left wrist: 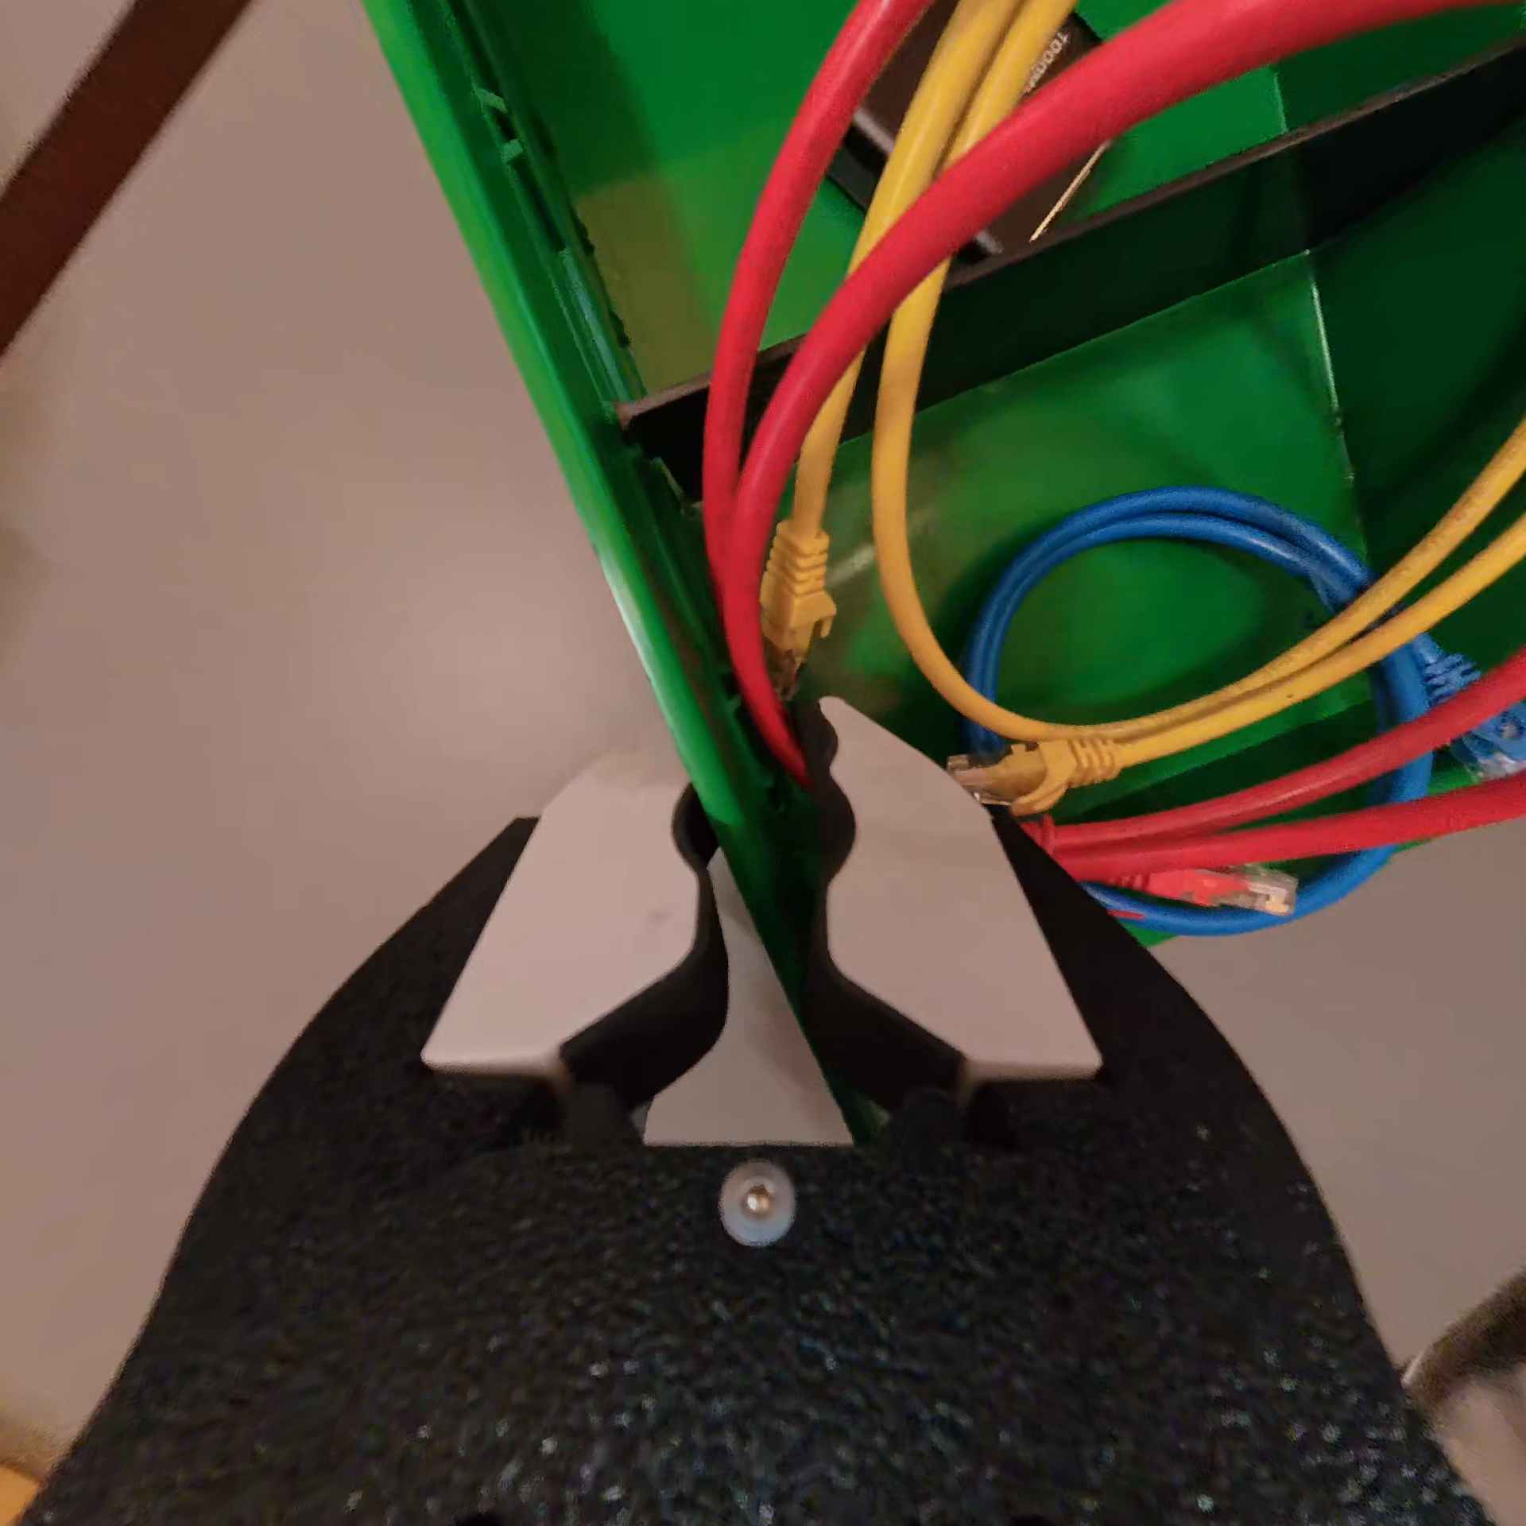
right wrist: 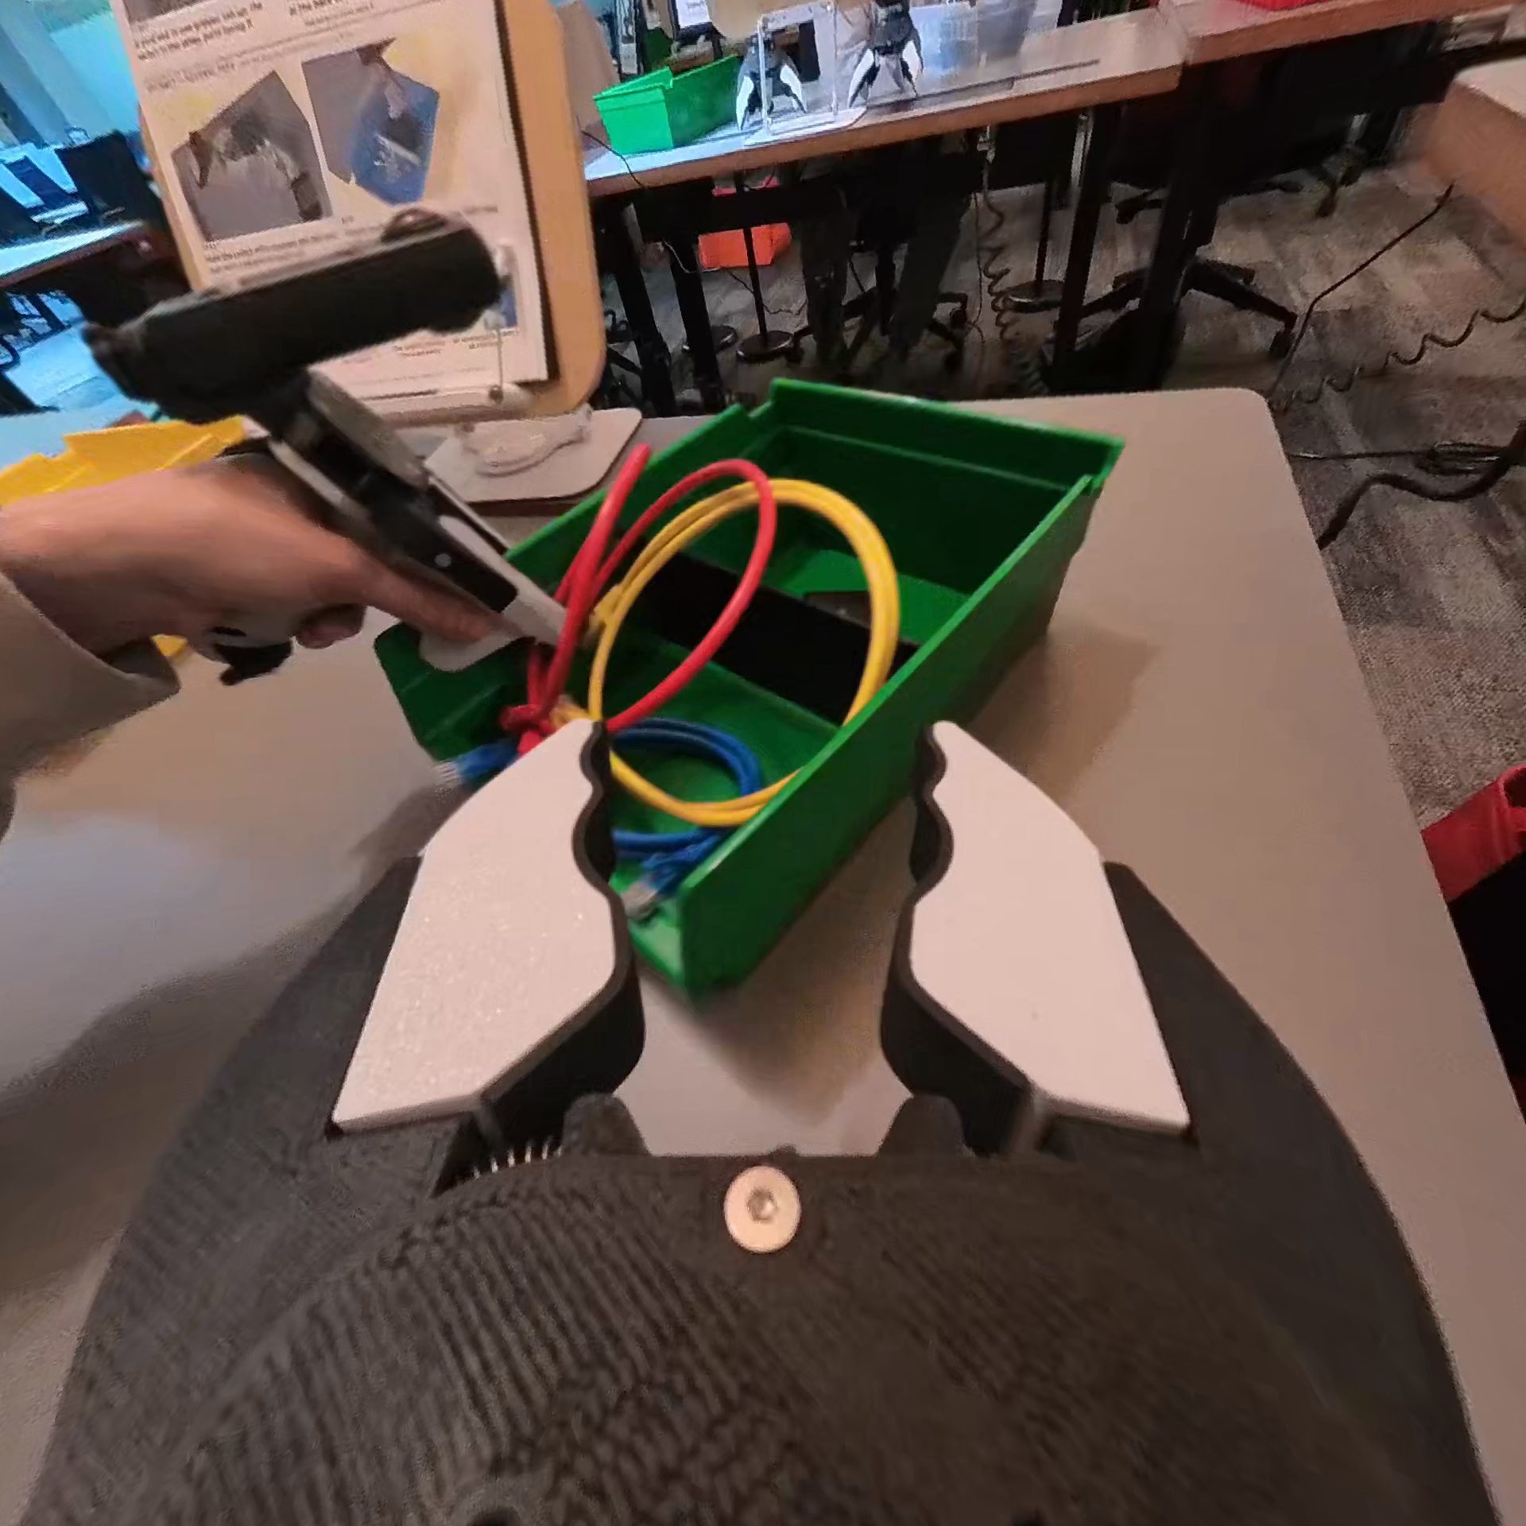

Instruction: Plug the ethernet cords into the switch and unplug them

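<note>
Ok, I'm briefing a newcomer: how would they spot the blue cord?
Find the green bin on the grey table. In its near compartment, under the tall red and yellow loops, the blue cord lies coiled flat on the floor. It is the only blue one, and the only one not arching upward.

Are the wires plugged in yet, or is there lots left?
Nothing looks plugged yet. The red cord, yellow cord and blue cord lie loose in the green bin. The left gripper has its jaws shut on the bin wall; the right gripper waits open. All the plugging remains.
</note>
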{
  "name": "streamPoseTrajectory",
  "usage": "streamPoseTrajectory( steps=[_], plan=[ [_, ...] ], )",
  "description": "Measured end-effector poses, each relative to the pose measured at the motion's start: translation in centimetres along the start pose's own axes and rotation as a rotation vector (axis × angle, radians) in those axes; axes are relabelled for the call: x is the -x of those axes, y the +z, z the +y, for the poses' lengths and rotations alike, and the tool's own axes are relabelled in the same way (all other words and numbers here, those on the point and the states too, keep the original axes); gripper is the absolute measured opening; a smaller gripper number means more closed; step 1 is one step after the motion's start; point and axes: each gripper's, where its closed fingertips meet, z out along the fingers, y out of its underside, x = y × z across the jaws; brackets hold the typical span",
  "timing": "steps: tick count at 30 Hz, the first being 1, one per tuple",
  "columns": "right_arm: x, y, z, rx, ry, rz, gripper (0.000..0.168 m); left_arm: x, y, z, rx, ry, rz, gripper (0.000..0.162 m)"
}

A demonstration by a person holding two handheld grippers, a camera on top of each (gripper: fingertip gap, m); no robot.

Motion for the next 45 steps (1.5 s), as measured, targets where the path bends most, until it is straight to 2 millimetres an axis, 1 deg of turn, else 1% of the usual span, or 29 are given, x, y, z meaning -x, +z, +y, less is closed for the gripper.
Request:
streamPoseTrajectory(
  steps=[1, 3, 5, 9, 12, 14, 18, 21, 23, 25, 26, 29, 30, 32, 34, 35, 37, 39, 41, 43, 45],
  plan=[
    [0.4, 0.0, -0.3, -0.007, -0.013, -0.005, 0.071, 0.3, -0.7, 1.8, 0.003, 0.025, 0.016, 0.016],
    [1.6, 0.2, -0.6, -0.012, -0.043, -0.035, 0.070, 0.9, -2.5, 6.0, 0.008, 0.079, 0.038, 0.016],
    [3.2, 0.8, -0.7, 0.004, -0.060, -0.072, 0.069, 1.5, -4.6, 11.0, 0.008, 0.126, 0.055, 0.016],
    [9.3, 3.3, -0.6, 0.032, -0.115, -0.193, 0.071, 3.3, -9.3, 22.2, 0.017, 0.165, 0.064, 0.016],
    [16.2, 6.3, -0.3, 0.041, -0.156, -0.333, 0.073, 5.0, -12.8, 30.5, 0.028, 0.140, 0.056, 0.014],
    [21.7, 8.5, 0.3, 0.074, -0.174, -0.466, 0.079, 6.5, -14.9, 35.5, 0.027, 0.078, 0.030, 0.012],
    [31.8, 14.1, 0.2, 0.091, -0.201, -0.572, 0.095, 9.5, -19.1, 45.1, 0.033, -0.093, -0.007, 0.012],
    [39.1, 18.5, 1.1, 0.163, -0.168, -0.647, 0.097, 11.4, -22.0, 51.8, 0.032, -0.223, -0.045, 0.012],
    [43.2, 21.1, 2.4, 0.226, -0.152, -0.671, 0.100, 12.8, -23.7, 55.8, 0.013, -0.327, -0.075, 0.012],
    [46.3, 23.6, 3.5, 0.281, -0.138, -0.654, 0.103, 14.4, -25.3, 59.6, -0.007, -0.448, -0.120, 0.012],
    [47.5, 24.7, 3.7, 0.287, -0.118, -0.637, 0.106, 15.2, -26.1, 61.3, -0.017, -0.522, -0.144, 0.012],
    [49.9, 27.9, 4.2, 0.296, -0.078, -0.584, 0.102, 17.5, -28.3, 66.3, -0.036, -0.737, -0.232, 0.013],
    [50.3, 29.0, 4.9, 0.314, -0.105, -0.558, 0.099, 18.1, -29.0, 67.7, -0.047, -0.799, -0.260, 0.013],
    [50.5, 31.0, 6.5, 0.374, -0.170, -0.488, 0.101, 19.5, -30.0, 70.0, -0.067, -0.894, -0.307, 0.013],
    [50.8, 32.1, 8.1, 0.441, -0.260, -0.477, 0.078, 20.7, -30.8, 71.7, -0.075, -0.950, -0.354, 0.012],
    [50.5, 32.5, 8.2, 0.444, -0.283, -0.451, 0.076, 21.2, -31.1, 72.3, -0.077, -0.973, -0.372, 0.012],
    [49.5, 33.1, 8.0, 0.451, -0.321, -0.394, 0.056, 22.1, -31.5, 73.2, -0.079, -1.001, -0.397, 0.012],
    [48.1, 32.8, 7.7, 0.475, -0.361, -0.380, 0.032, 22.7, -31.8, 73.6, -0.076, -1.019, -0.405, 0.012],
    [46.6, 31.7, 7.3, 0.474, -0.390, -0.404, 0.011, 23.2, -31.8, 73.7, -0.072, -1.017, -0.408, 0.012],
    [45.1, 29.6, 7.0, 0.454, -0.469, -0.501, 0.008, 23.8, -31.8, 73.6, -0.073, -1.010, -0.407, 0.013],
    [43.0, 26.8, 7.4, 0.479, -0.506, -0.582, 0.008, 24.4, -31.7, 73.1, -0.074, -1.003, -0.403, 0.012]
  ],
)
